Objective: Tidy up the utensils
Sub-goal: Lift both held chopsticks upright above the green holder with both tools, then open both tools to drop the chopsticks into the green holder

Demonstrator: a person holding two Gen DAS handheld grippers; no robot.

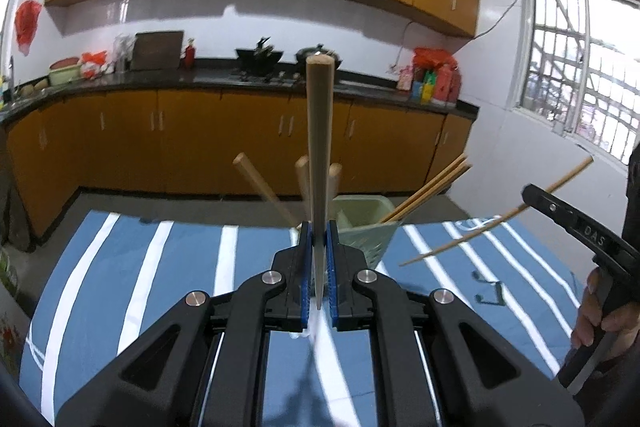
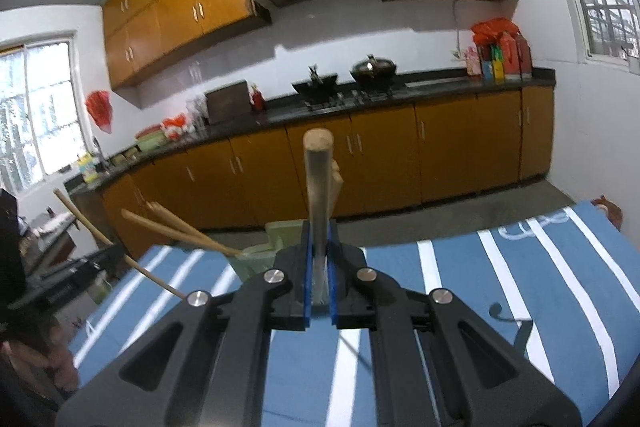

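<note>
Left gripper (image 1: 319, 267) level over the striped table (image 1: 160, 267), jaws clamped on an upright chopstick (image 1: 319, 155); right gripper (image 2: 319, 267) likewise clamped on a chopstick (image 2: 318, 187); green holder (image 1: 366, 223) just ahead, more chopsticks leaning inside; only left view shows the right hand (image 1: 604, 315).

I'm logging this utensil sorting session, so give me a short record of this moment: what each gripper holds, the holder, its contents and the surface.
left gripper: jaws closed on a thin wooden chopstick, pointing up and away
right gripper: jaws closed on another wooden chopstick
holder: pale green slotted plastic utensil basket, standing on the cloth beyond both grippers
contents: several wooden chopsticks leaning out of it at angles
surface: blue cloth with white stripes
background: kitchen counter with orange-brown cabinets
</note>
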